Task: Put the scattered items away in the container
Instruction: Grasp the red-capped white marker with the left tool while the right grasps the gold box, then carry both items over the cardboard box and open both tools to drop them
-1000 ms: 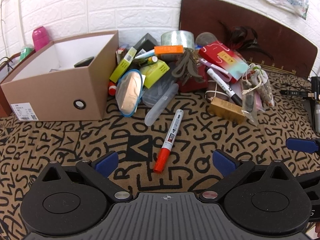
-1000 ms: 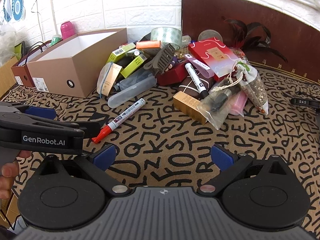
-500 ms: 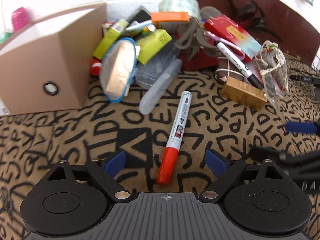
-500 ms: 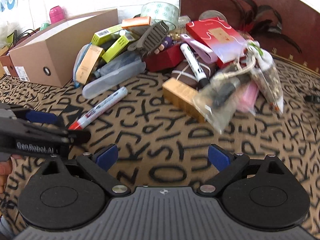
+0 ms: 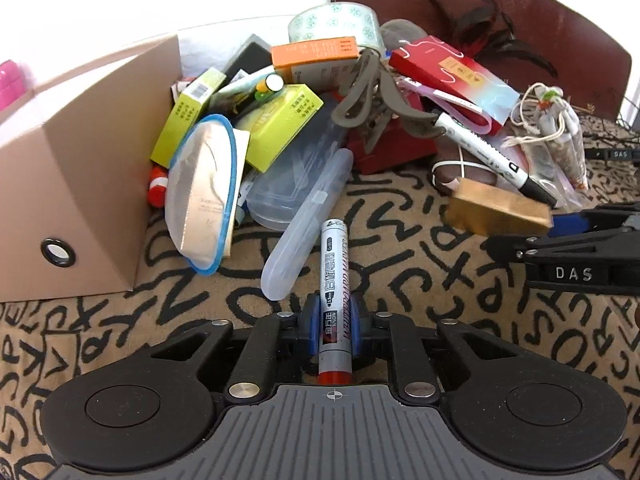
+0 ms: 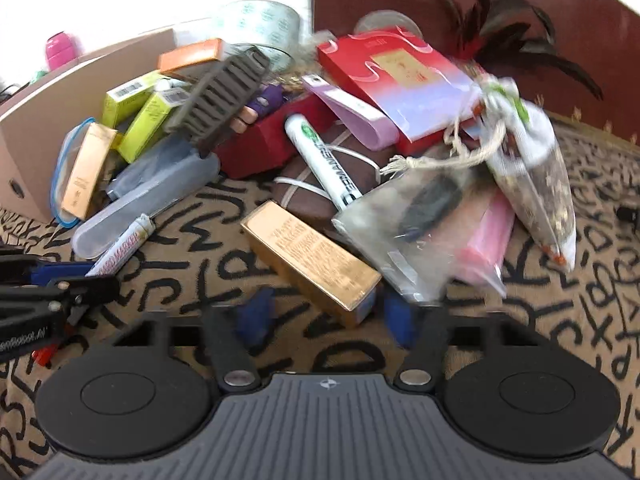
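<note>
My left gripper is shut on the silver marker with a red cap, which lies on the patterned cloth. The marker also shows in the right wrist view, held by the left gripper. My right gripper is open, its blue pads on either side of the near end of a gold box, not closed on it. The gold box also shows in the left wrist view. The cardboard box stands at the left.
A pile lies behind: clear plastic case, blue-rimmed pouch, yellow-green boxes, tape roll, red box, white marker, plastic bags. A dark headboard stands at the back right.
My left gripper moved forward and closed on the marker. My right gripper moved forward to the gold box and narrowed its opening around it.
</note>
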Motion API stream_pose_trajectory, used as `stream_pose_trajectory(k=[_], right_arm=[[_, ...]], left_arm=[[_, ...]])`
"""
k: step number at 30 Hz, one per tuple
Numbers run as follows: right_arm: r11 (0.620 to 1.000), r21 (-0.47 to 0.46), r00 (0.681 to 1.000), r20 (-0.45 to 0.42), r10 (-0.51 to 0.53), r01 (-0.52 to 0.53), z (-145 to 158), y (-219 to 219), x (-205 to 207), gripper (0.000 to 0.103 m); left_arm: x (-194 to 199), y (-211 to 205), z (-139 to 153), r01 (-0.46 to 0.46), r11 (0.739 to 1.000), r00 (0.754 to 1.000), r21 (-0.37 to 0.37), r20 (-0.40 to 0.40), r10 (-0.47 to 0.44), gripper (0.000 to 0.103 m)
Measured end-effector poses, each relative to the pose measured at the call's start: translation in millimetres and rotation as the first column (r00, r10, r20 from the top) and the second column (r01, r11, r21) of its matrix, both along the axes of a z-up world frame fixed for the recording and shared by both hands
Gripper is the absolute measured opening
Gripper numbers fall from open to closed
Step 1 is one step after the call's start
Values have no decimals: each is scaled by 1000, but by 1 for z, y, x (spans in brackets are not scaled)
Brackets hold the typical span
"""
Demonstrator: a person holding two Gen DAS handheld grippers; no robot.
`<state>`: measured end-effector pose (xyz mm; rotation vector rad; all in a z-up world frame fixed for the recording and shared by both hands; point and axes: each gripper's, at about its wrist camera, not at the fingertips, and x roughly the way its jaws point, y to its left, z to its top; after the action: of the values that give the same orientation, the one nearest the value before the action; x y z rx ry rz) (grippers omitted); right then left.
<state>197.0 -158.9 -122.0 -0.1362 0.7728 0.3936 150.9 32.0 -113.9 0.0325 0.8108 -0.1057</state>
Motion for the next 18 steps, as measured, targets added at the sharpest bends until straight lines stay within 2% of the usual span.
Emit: stream_pose_trajectory(k=[1,4,7,13,14,16,17,18], right_arm=[[1000,7,1000,-9,30,-30,1,2,-3,33],[994,-1,994,-33,107,-107,5,10,-18,27],[984,-27,984,-51,172,-174,8,19,-43,26],[955,21,944,-147,295,-295,16,29,-93,27],[954,21,943,-147,299,-300,17,32,-96,27],[954,-7,946,-133,295,-299,17,40,-97,33],[957,-18,950,-128,285,-290,18,43,-95,34],[959,-19,952,-123,279,-284,19,46,-93,35]], left_arm=[[-1,0,0,9,1000,1000,-2,-2,-9,10],[-11,2,1,33,999,999,-23,-16,-34,10],[-28,8,2,55,998,998,-41,-35,-56,10],[-65,20,6,76,995,994,-68,-78,-81,11],[-67,20,5,78,995,994,-61,-75,-82,13],[-68,18,5,73,996,994,-60,-71,-77,26],[-67,17,5,77,995,994,-63,-71,-82,37],[-66,15,4,83,995,994,-62,-68,-87,37]])
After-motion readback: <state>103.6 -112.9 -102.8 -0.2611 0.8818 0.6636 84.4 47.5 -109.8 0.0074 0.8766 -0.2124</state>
